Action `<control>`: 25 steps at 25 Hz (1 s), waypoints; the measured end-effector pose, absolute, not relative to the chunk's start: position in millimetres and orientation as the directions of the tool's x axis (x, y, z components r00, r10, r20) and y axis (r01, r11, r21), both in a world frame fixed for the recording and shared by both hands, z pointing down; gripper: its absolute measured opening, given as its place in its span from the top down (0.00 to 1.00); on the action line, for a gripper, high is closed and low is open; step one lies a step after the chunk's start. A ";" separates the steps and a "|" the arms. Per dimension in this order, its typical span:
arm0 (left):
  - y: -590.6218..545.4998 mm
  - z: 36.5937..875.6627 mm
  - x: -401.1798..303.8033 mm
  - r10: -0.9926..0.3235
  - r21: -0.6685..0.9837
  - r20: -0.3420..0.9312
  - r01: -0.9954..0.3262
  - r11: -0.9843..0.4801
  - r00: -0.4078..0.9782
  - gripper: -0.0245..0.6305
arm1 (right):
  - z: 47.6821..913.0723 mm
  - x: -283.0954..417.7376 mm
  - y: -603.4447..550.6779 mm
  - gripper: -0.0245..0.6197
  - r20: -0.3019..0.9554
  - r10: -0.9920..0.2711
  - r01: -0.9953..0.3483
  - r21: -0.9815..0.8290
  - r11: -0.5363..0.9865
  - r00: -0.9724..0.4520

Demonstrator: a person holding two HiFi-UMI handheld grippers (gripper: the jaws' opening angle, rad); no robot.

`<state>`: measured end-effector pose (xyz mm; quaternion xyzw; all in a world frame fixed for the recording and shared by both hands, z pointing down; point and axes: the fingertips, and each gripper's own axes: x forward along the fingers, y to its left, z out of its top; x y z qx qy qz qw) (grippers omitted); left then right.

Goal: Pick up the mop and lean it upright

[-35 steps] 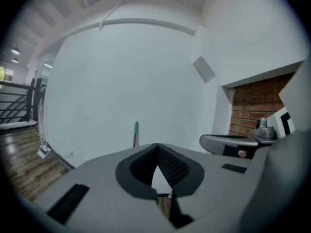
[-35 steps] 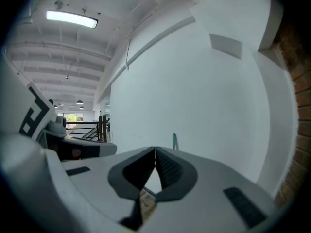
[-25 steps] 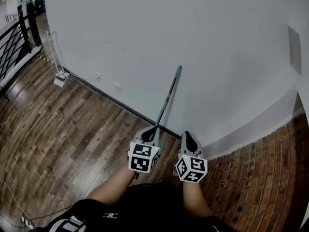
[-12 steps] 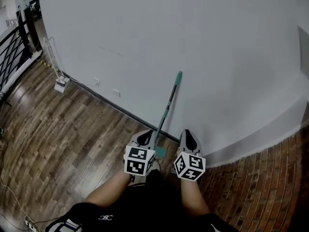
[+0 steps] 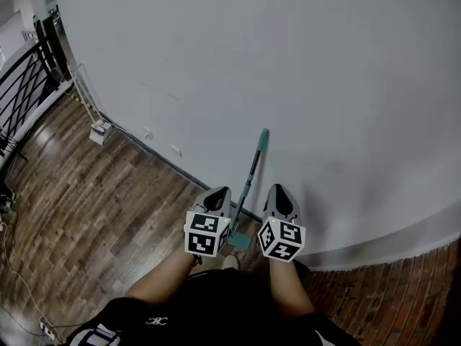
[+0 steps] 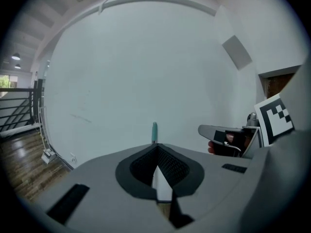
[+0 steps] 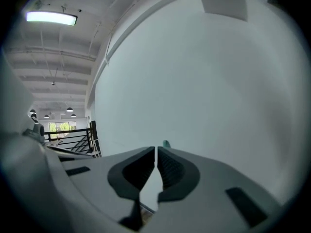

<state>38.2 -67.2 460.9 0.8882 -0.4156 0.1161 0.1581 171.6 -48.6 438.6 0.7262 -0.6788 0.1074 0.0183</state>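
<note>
The mop (image 5: 252, 168) leans upright against the wall (image 5: 310, 63), just ahead of the two tools and between them. The left tool (image 5: 218, 192) and the right tool (image 5: 277, 188) are both clenched on nothing, clear of its handle.

Mop (image 5: 251, 171): teal grip and head, dark shaft. Wall (image 5: 302, 63) pale grey. Floor (image 5: 94, 200) brown planks. Railing (image 5: 25, 85) black.
</note>
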 end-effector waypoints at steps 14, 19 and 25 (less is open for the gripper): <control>-134.5 465.8 75.7 -0.762 0.143 0.386 -0.849 -0.508 0.521 0.97 | 470.9 204.7 -148.7 0.79 0.272 -0.959 -0.992 -0.111 0.056 -0.084; -141.8 472.4 72.6 -0.782 0.157 0.405 -0.879 -0.451 0.474 0.97 | 491.4 206.9 -183.6 0.73 0.318 -0.943 -0.993 -0.089 0.073 -0.097; -156.8 482.1 65.8 -0.785 0.133 0.416 -0.884 -0.448 0.460 0.97 | 519.1 205.2 -224.3 0.73 0.377 -0.924 -0.996 -0.085 0.031 -0.061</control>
